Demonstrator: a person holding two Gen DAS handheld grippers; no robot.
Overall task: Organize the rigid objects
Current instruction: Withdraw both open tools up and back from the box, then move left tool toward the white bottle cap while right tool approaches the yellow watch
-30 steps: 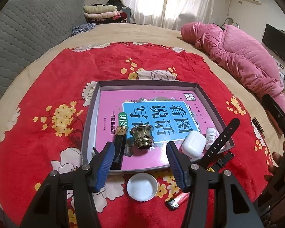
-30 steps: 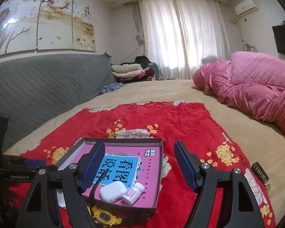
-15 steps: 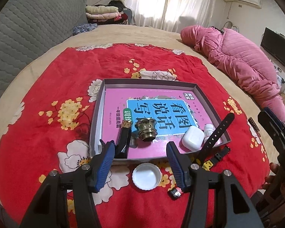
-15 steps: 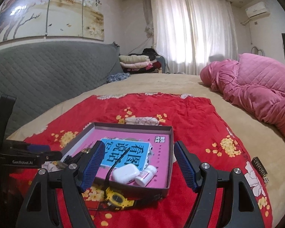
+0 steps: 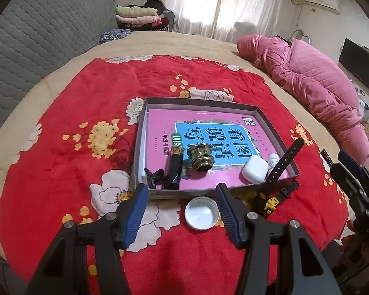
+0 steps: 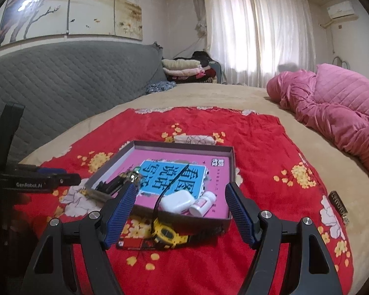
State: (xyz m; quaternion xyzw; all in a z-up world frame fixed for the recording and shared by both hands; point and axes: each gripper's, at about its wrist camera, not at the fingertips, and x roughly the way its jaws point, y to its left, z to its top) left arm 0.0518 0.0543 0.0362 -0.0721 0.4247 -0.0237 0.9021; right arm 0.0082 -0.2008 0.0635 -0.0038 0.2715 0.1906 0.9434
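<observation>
A shallow grey box (image 5: 273, 125) (image 6: 231, 162) lined with a pink and blue book sits on a red flowered blanket. Inside it lie a brass fitting (image 5: 200, 156), a black lighter (image 5: 174, 169), a black clip (image 5: 153, 175), a white earbud case (image 5: 254, 169) (image 6: 176, 200) and a small white bottle (image 5: 273, 158) (image 6: 203, 204). A yellow watch (image 6: 166, 236) lies outside the near wall, its black strap (image 5: 283, 164) leaning over the rim. A white lid (image 5: 201, 212) lies on the blanket between the fingers of my open left gripper (image 5: 180, 211). My right gripper (image 6: 179, 213) stands open before the box, empty.
A red lighter (image 6: 130, 243) lies beside the watch. A dark hair clip (image 6: 339, 206) (image 5: 326, 156) rests on the blanket to the right. A pink quilt (image 5: 315, 78) lies on the bed's far right; folded clothes (image 6: 184, 70) are stacked by the grey headboard.
Both grippers have drawn back from the box, which now looks smaller and farther. In the left wrist view the red lighter near the right finger has gone from sight. Both stayed open.
</observation>
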